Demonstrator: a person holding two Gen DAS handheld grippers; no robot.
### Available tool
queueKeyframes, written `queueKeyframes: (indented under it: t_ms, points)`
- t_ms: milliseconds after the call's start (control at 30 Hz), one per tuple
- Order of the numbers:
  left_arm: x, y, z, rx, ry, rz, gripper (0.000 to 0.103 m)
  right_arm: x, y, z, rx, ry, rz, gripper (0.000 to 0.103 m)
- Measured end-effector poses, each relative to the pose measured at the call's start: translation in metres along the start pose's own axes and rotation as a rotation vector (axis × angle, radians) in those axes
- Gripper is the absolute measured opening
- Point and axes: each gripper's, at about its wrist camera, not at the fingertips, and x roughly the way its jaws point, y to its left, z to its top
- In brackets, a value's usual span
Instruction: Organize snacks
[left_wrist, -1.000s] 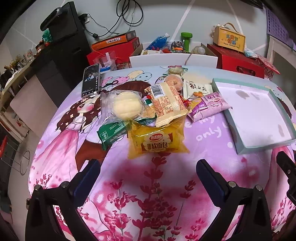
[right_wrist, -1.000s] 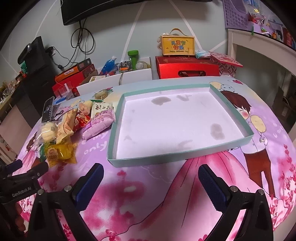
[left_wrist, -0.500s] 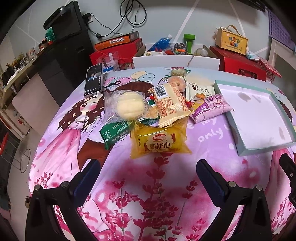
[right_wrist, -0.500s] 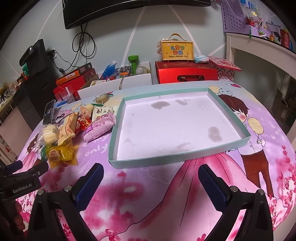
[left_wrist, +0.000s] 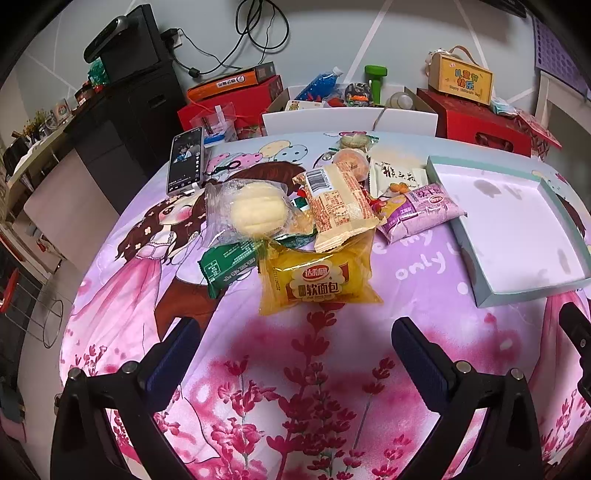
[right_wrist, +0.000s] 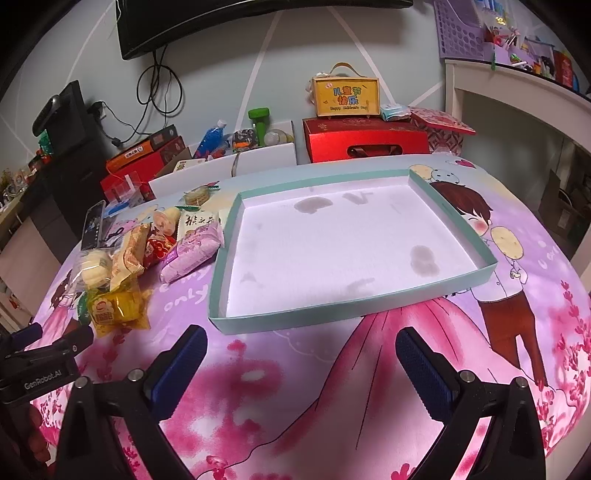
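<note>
My left gripper hangs over the printed tablecloth with its jaws wide apart and nothing between them, aimed at the heap of snacks; my right gripper is likewise spread and empty, facing the shallow tray, which has nothing in it. None of the sorting looks started to me. The nearest piece is the yellow bread packet, lying flat just ahead of the left jaws and partly under the orange packet; I would take that first. To do it well I would come in low, pinch the crimped front edge and not the soft middle, then lift slowly so the orange packet slides off without dragging the pile. The clear bag with a pale bun and the green packet sit to its left, the purple packet to its right, just beside the tray's near wall, and the white packet behind that. Some things I cannot settle: what lies beneath the heap, where I only catch scraps of red and green wrapper, and what the two small round snacks at the far edge are. The tray's right corner runs out of the left view. A phone rests at the cloth's far left, apart from the food.
</note>
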Motion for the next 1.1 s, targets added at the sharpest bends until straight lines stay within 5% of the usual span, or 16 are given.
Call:
queueKeyframes:
  t_ms: [1100]
  points:
    - [-0.0017,-0.0039,0.0002,0.015,-0.006,0.020,0.103,-0.0016,0.0010,-0.0017,-0.001,-0.003,-0.010,0.103]
